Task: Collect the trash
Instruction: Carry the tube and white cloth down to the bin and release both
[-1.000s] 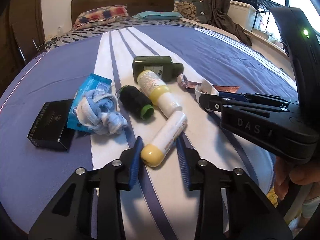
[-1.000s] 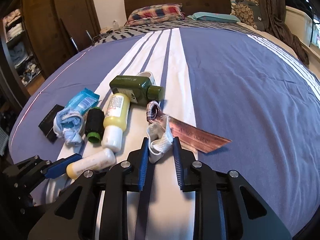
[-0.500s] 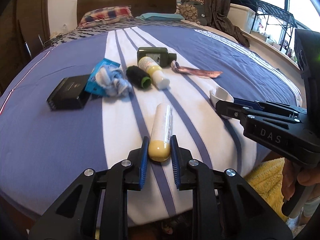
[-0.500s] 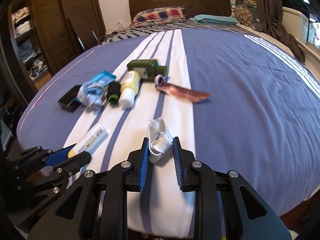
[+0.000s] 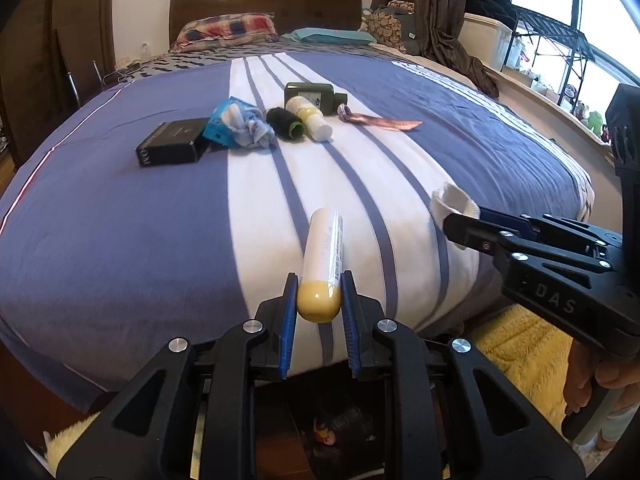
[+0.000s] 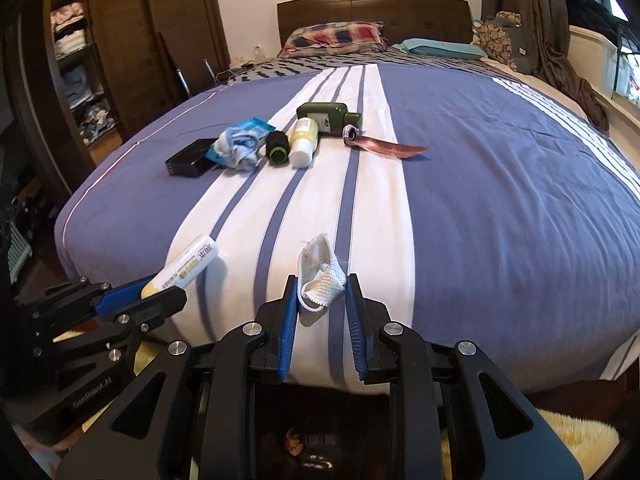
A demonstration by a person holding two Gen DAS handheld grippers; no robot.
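My left gripper [image 5: 319,304] is shut on a white tube with a yellow cap [image 5: 323,264], held above the foot edge of the bed; it also shows in the right wrist view [image 6: 182,268]. My right gripper [image 6: 321,300] is shut on a crumpled white mesh scrap [image 6: 320,270], seen from the left wrist view [image 5: 454,204] too. On the striped blanket lie a green bottle [image 5: 310,94], a yellow-white bottle [image 5: 312,118], a black spool [image 5: 285,123], a blue-white rag [image 5: 248,130], a blue packet [image 5: 218,128], a black box [image 5: 172,146] and a copper wrapper [image 5: 380,122].
The bed [image 6: 500,200] has a wooden headboard [image 6: 372,12] and pillows at the far end. A wardrobe [image 6: 80,72] stands at left. A yellow fluffy rug [image 5: 524,356] lies on the floor. A dark bin-like opening with items [image 6: 308,444] sits below the grippers.
Both grippers have pulled back from the pile towards the foot of the bed, carrying the tube and the mesh scrap past the bed's edge. The floor below has come into view.
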